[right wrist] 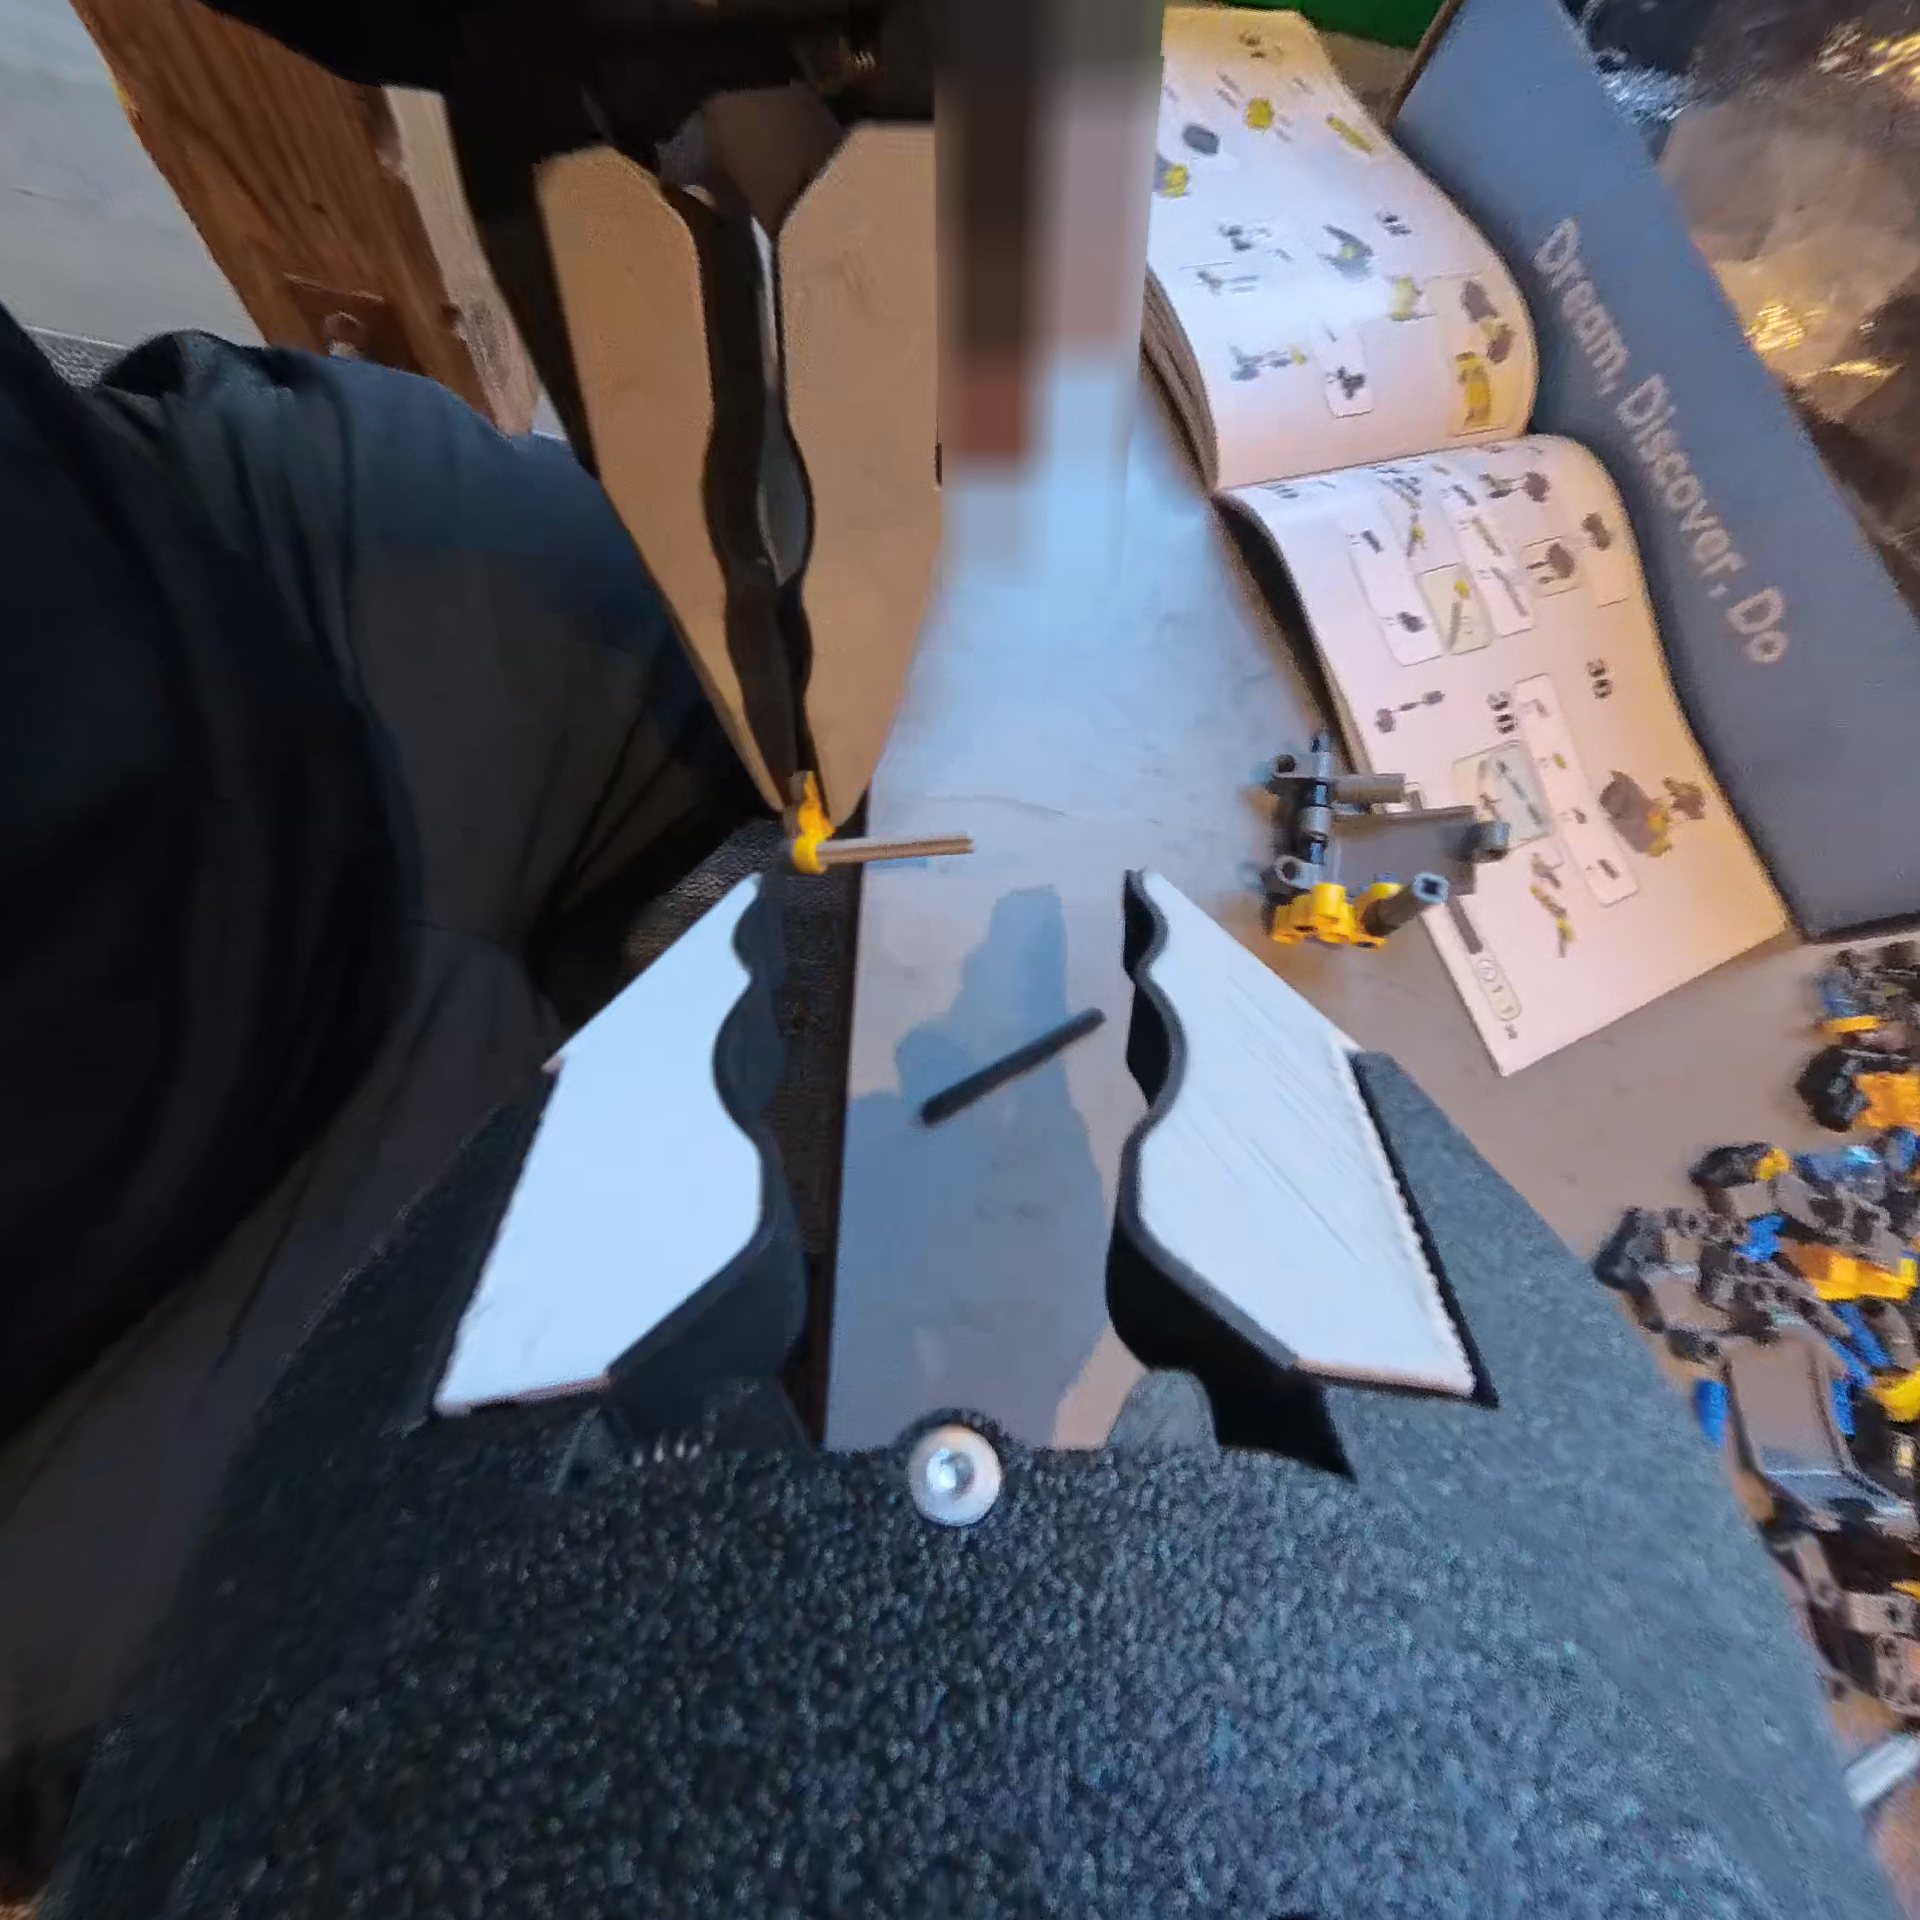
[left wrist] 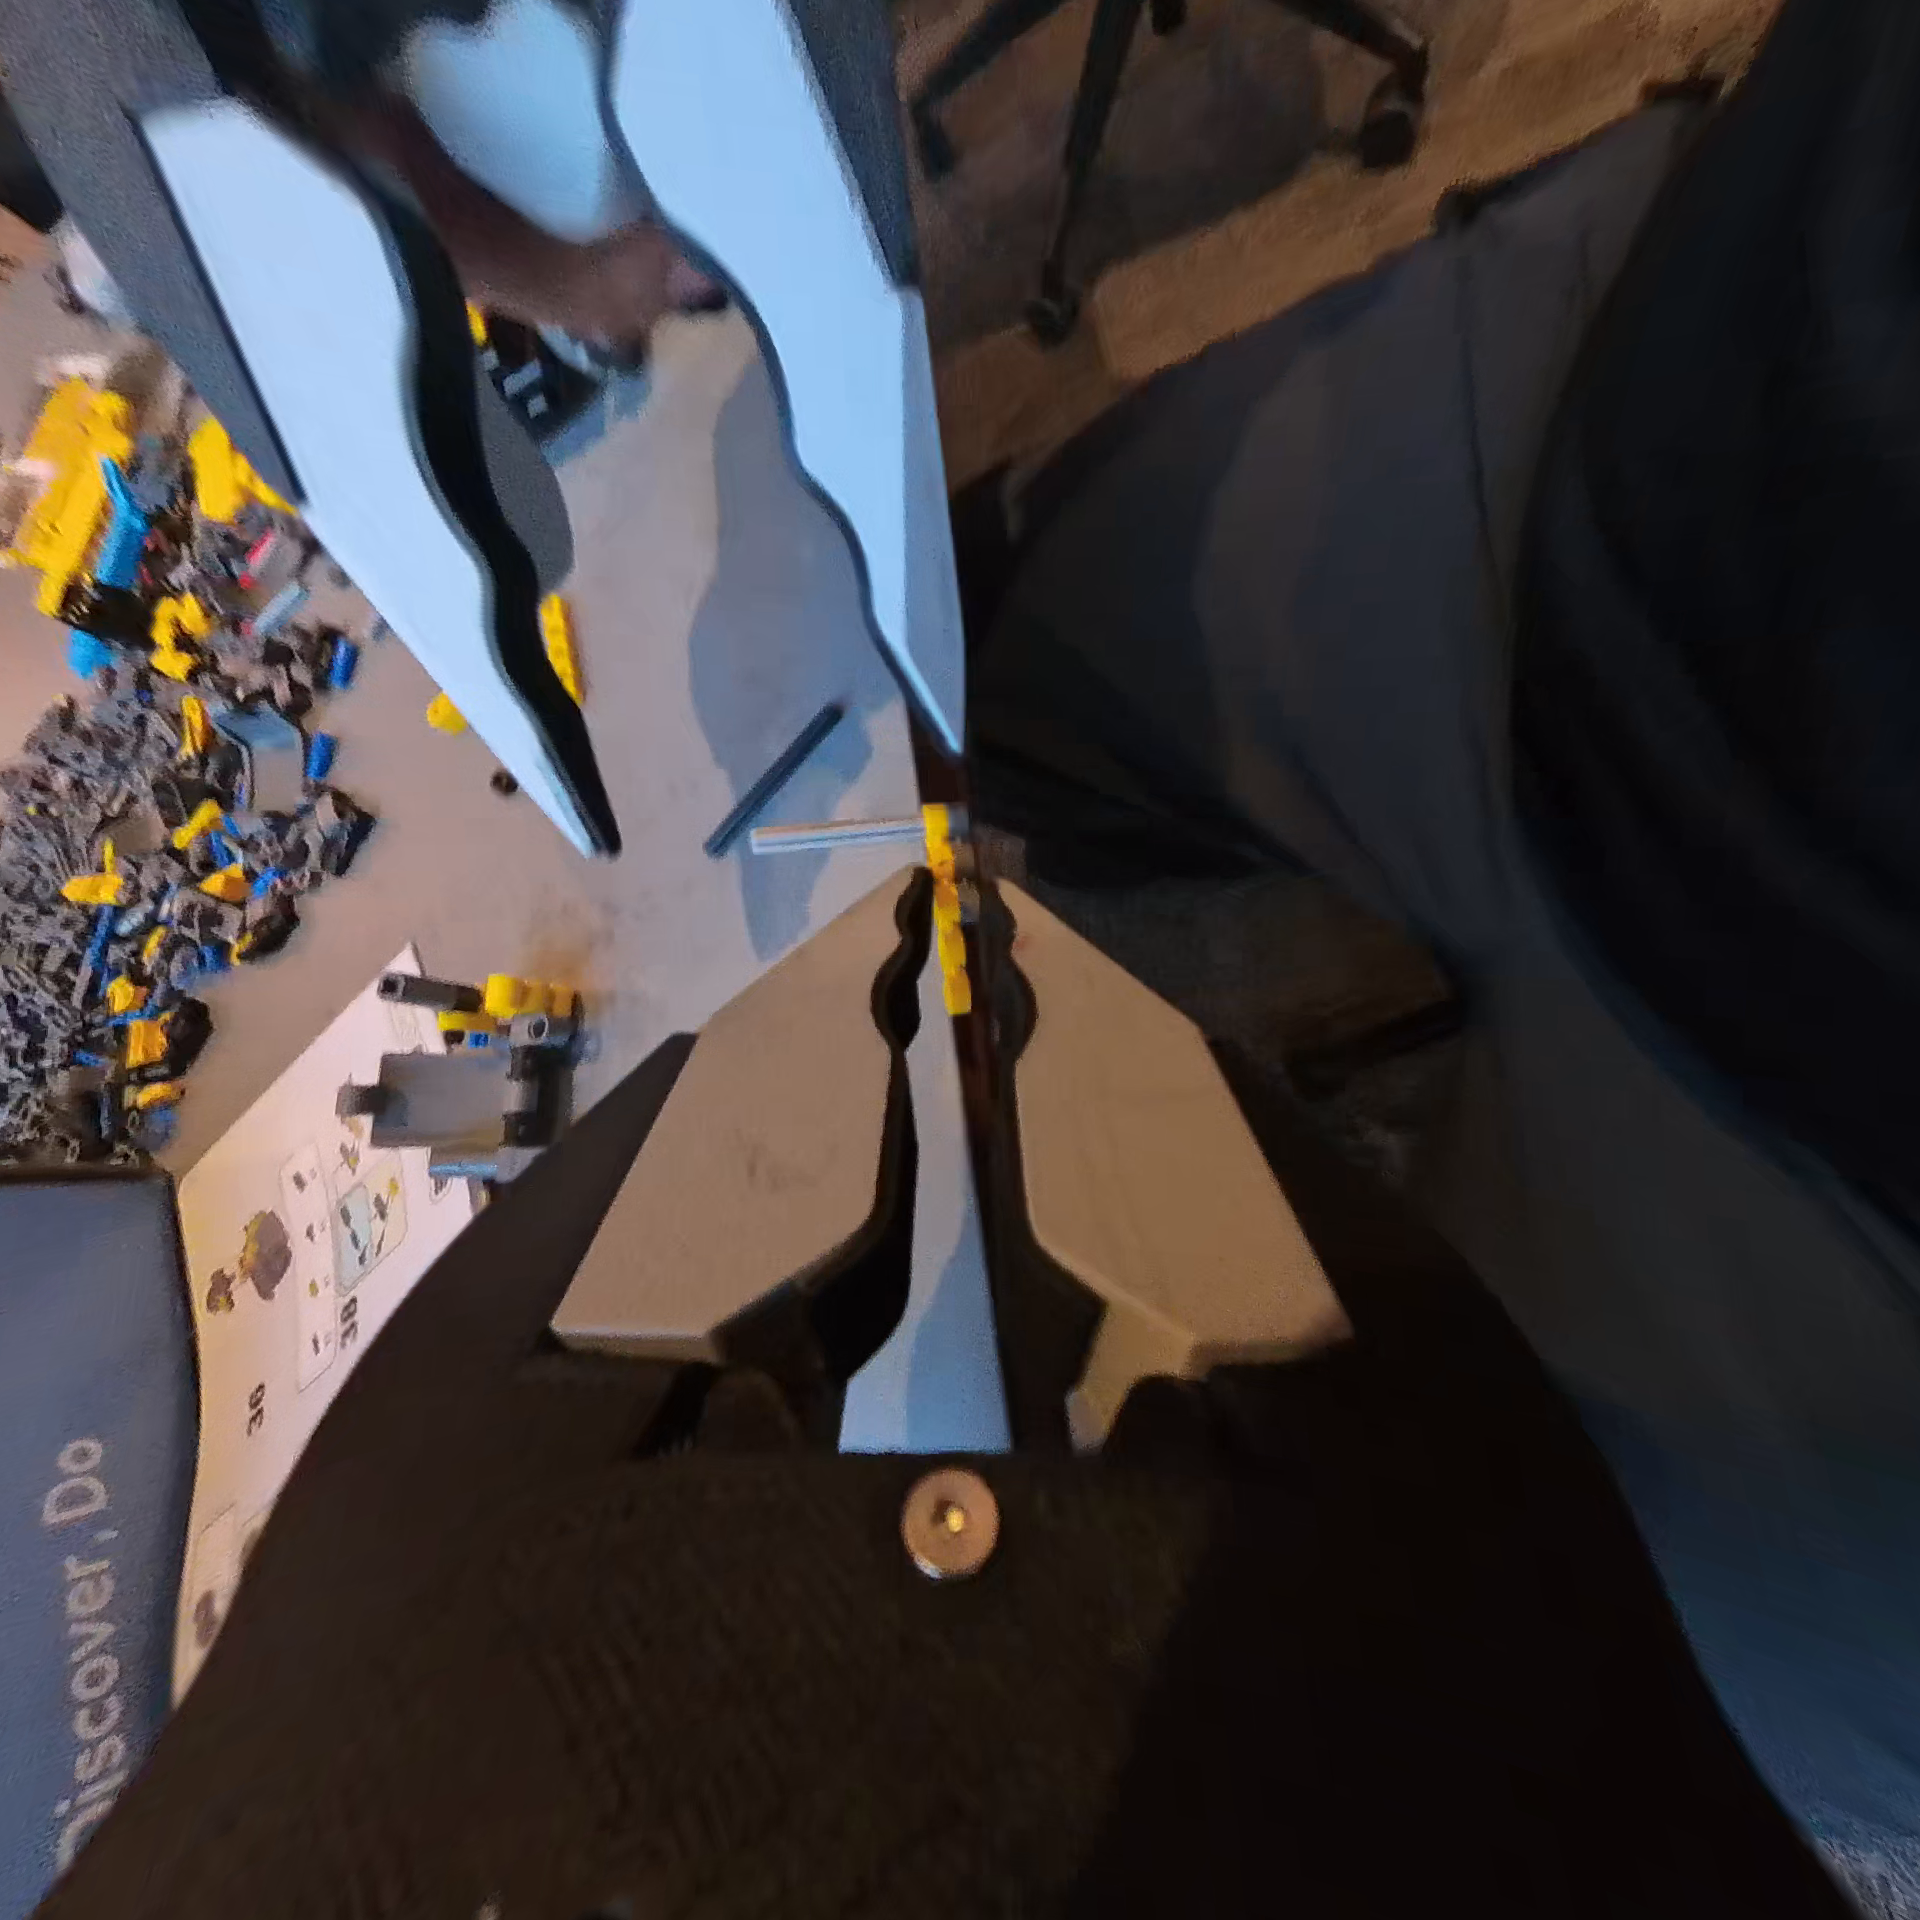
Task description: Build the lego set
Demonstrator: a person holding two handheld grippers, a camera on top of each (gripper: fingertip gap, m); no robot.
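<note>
My left gripper (left wrist: 951, 883) is shut on a small yellow connector piece (left wrist: 952, 961) at the table's edge. A light grey axle (left wrist: 831, 836) sticks sideways out of the piece. In the right wrist view the left gripper (right wrist: 798, 795) hangs from above, holding the yellow piece (right wrist: 806, 826) and the axle (right wrist: 899, 849). My right gripper (right wrist: 945, 883) is open and empty, its white fingers (right wrist: 644, 1143) spread over a loose black axle (right wrist: 1013, 1065) on the grey table. The right gripper (left wrist: 774, 790) also shows in the left wrist view, above the black axle (left wrist: 774, 779).
A grey and yellow partial assembly (right wrist: 1351, 862) lies by an open instruction booklet (right wrist: 1507, 675), next to a dark box (right wrist: 1662, 416). A pile of loose black, blue and yellow parts (right wrist: 1787, 1299) lies to the right. A person's dark clothing (right wrist: 260, 727) is beyond the table edge. The grippers are tip to tip, or close to it.
</note>
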